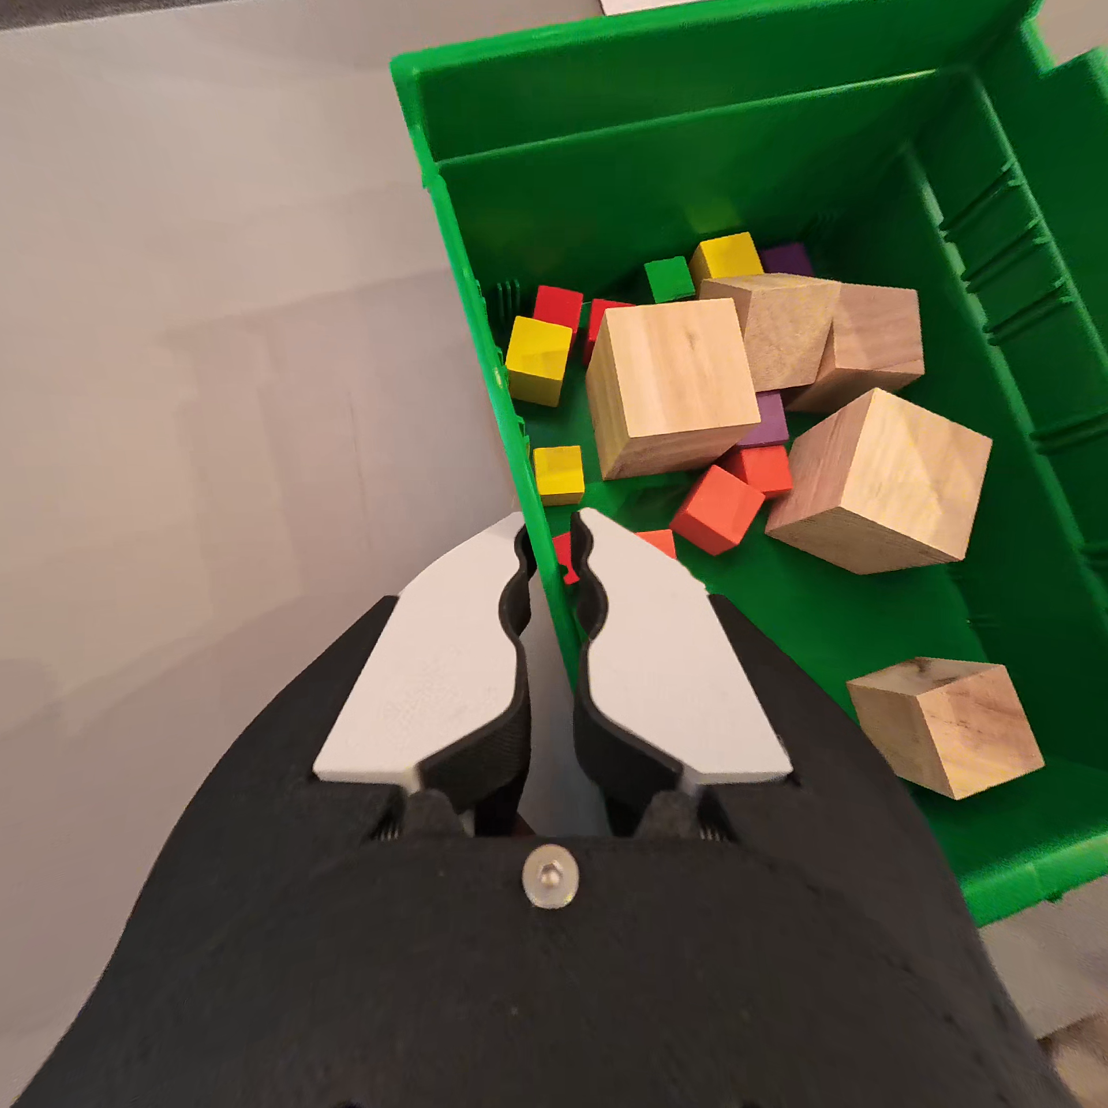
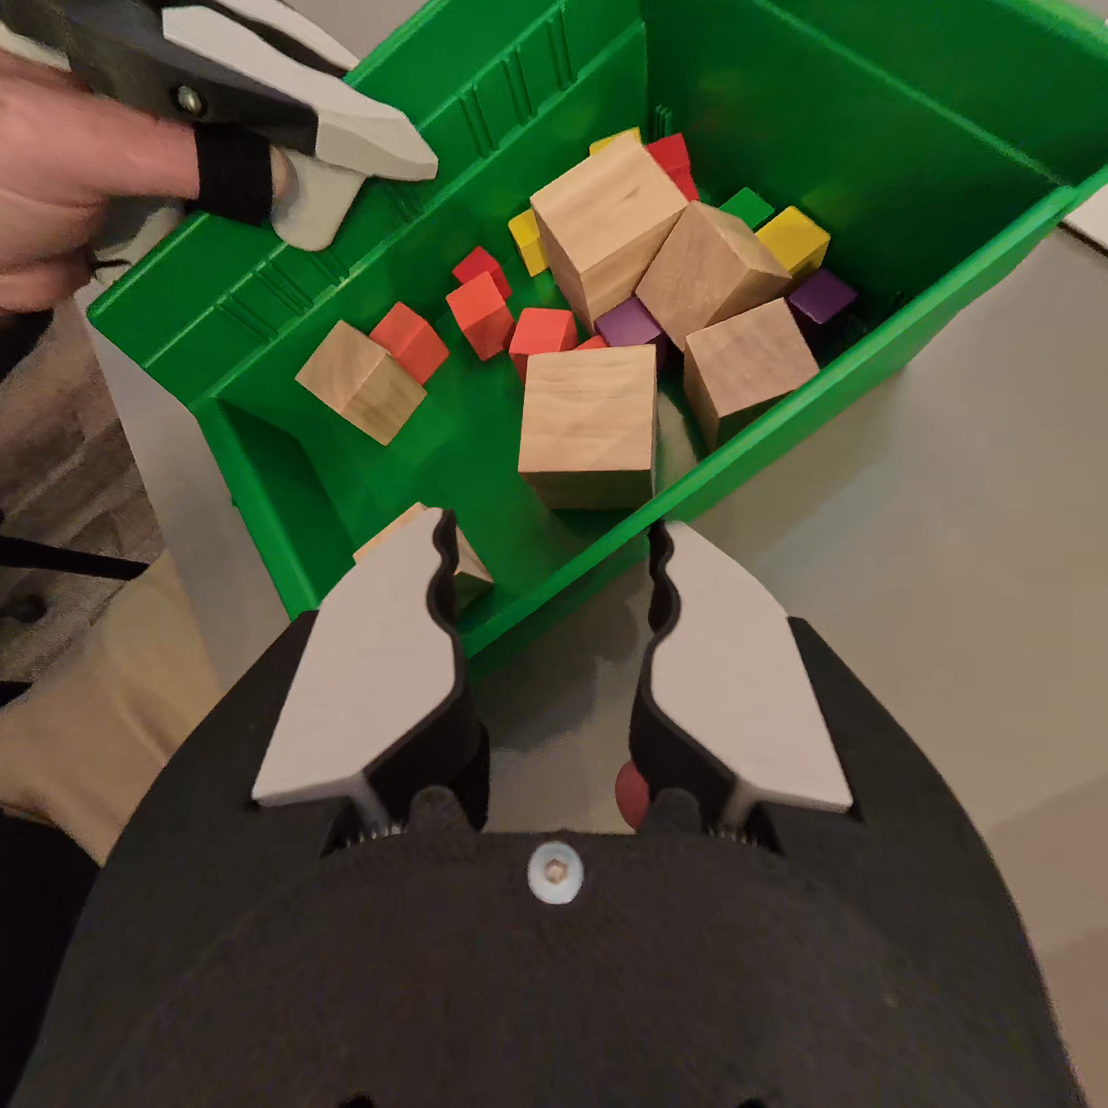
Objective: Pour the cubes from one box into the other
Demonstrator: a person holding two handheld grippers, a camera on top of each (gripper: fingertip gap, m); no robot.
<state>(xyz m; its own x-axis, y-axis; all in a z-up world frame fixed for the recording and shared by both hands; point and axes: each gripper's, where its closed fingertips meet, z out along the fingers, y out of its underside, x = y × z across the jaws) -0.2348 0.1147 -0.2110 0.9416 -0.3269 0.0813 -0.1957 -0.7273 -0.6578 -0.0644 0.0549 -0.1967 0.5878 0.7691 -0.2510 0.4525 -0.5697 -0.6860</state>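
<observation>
The left gripper (image 1: 548, 530) is pinching the near left wall of the green box (image 1: 689, 138), its jaws nearly together on the thin rim. The right gripper (image 2: 548, 527) is straddling the opposite wall with jaws spread wide, not gripping it. Inside, the wooden cubes (image 2: 590, 419) are lying among the small coloured cubes (image 2: 479, 315); one cube is sitting half hidden behind the right gripper's left finger. A blurred hand (image 2: 72, 174) is holding the left gripper at the frame's edge.

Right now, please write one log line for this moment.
left gripper: shut on green box wall | right gripper: open at rim | cubes: inside
</observation>
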